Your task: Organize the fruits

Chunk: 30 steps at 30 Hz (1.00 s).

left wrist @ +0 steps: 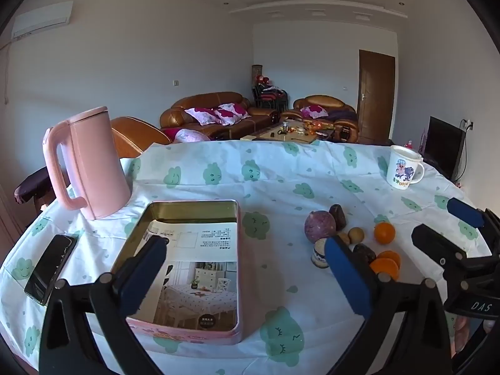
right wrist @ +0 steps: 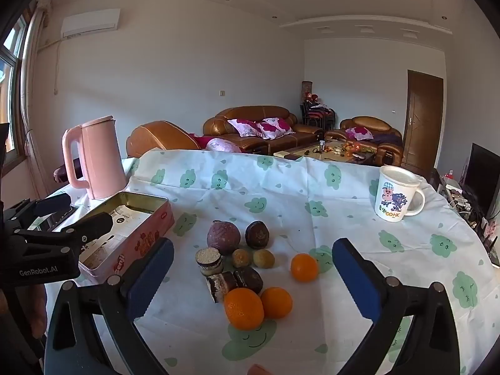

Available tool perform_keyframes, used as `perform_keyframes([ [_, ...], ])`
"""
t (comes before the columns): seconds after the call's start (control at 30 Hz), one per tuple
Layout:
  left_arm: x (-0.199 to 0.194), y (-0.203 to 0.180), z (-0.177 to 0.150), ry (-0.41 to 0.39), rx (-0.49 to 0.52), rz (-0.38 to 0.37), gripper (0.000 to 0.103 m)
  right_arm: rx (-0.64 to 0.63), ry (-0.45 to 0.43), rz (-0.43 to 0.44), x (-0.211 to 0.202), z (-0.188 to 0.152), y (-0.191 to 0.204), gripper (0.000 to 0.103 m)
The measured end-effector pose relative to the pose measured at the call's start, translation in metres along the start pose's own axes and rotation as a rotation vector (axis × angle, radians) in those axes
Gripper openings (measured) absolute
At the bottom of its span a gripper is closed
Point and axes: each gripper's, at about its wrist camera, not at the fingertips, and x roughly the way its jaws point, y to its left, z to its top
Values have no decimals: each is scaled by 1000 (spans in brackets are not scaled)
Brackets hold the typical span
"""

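Note:
A cluster of fruit lies on the cloud-print tablecloth: three oranges (right wrist: 244, 308), a purple round fruit (right wrist: 223, 234), a dark fruit (right wrist: 257, 234), two small brown-green fruits (right wrist: 263, 258) and dark cut pieces (right wrist: 248, 278). The cluster also shows in the left wrist view (left wrist: 320, 223). An open pink tin (left wrist: 187, 262) with a leaflet inside sits to the left. My left gripper (left wrist: 247, 268) is open and empty above the tin's right edge. My right gripper (right wrist: 253, 276) is open and empty, hovering over the fruit.
A pink kettle (left wrist: 90, 162) stands at the back left. A black phone (left wrist: 51, 268) lies left of the tin. A white cartoon mug (right wrist: 397, 193) stands at the back right. The round table's edge (right wrist: 487, 268) curves away on the right.

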Motion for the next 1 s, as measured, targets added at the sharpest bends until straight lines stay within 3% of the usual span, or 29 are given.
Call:
perform_keyframes([
  [1.0,4,0,-4,12,10,1,103,33,-2,-2,-5,-3,-8,102],
])
